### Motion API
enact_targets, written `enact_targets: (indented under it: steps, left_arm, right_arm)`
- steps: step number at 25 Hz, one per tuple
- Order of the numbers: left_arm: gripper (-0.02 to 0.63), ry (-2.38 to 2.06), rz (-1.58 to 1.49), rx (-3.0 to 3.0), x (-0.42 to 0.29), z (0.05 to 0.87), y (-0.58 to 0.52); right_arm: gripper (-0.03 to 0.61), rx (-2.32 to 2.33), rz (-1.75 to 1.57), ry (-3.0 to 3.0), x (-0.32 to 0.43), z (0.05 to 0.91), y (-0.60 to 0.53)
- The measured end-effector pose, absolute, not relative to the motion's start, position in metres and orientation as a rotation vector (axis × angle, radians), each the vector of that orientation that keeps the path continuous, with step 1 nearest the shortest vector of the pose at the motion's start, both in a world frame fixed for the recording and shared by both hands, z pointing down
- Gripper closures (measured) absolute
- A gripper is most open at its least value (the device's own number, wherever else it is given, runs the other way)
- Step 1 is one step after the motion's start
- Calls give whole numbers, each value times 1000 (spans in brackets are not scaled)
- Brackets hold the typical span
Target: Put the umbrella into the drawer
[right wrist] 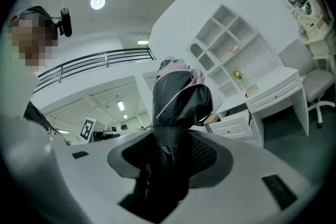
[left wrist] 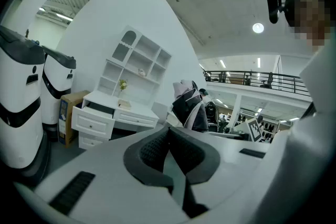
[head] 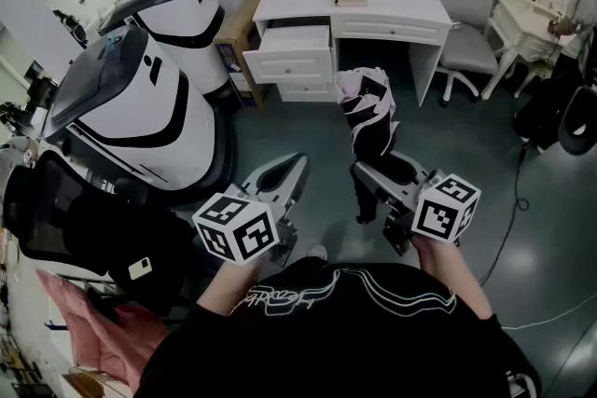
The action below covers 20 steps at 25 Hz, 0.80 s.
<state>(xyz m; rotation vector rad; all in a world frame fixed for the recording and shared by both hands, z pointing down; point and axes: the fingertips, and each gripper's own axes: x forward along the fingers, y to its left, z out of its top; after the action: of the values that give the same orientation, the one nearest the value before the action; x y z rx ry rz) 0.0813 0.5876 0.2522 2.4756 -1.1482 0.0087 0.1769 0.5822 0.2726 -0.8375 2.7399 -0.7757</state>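
The right gripper (head: 375, 174) is clamping the folded black-and-pink fabric umbrella (head: 367, 112) low down, holding it upright for carrying, well short of the open white wooden drawer (head: 297, 39). The left gripper (head: 283, 185) is hanging alongside, jaws together on nothing, probably spare.

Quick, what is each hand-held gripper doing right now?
Left hand-held gripper: closed, holding nothing.
Right hand-held gripper: closed on the umbrella.
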Motion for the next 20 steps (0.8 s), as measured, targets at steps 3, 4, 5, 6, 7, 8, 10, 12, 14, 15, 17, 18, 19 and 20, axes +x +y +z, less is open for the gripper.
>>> enact_targets:
  steps: [3, 4, 5, 6, 7, 8, 10, 12, 14, 15, 17, 18, 19, 20]
  left_arm:
    - [594, -1154, 21, 2482, 83, 248, 597]
    - [594, -1156, 24, 2484, 85, 247, 600]
    - [594, -1158, 27, 2486, 87, 247, 602]
    - [594, -1160, 28, 2488, 89, 246, 603]
    - [594, -1162, 30, 2490, 91, 245, 604]
    - [594, -1163, 30, 2490, 93, 244, 604]
    - [594, -1161, 32, 2483, 95, 244, 605]
    - [594, -1162, 38, 2473, 95, 245, 605]
    - [594, -1168, 41, 2467, 93, 248, 605]
    - [594, -1171, 40, 2466, 92, 250, 603]
    - [594, -1172, 37, 2464, 88, 254, 597]
    - [594, -1172, 38, 2464, 87, 256, 593]
    - [594, -1171, 39, 2464, 85, 259, 588]
    - [594, -1170, 40, 2464, 84, 262, 584]
  right_arm:
    - [364, -835, -766, 2744, 178, 267, 592]
    - [365, -835, -764, 2745, 179, 267, 595]
    - [365, -835, -763, 2746, 181, 267, 597]
    - [364, -833, -763, 2745, 184, 267, 599]
    - [365, -831, -764, 2744, 186, 267, 600]
    - [364, -825, -769, 2742, 188, 267, 600]
    - [364, -800, -792, 2727, 190, 268, 602]
    - [364, -777, -815, 2709, 191, 270, 604]
    - [364, -782, -817, 2702, 190, 273, 603]
    - [362, -785, -815, 2700, 190, 275, 602]
    - [362, -791, -816, 2698, 187, 279, 596]
    - [362, -796, -818, 2700, 186, 282, 592]
    - [362, -802, -820, 2704, 184, 285, 588]
    - [362, -808, -822, 2707, 183, 288, 583]
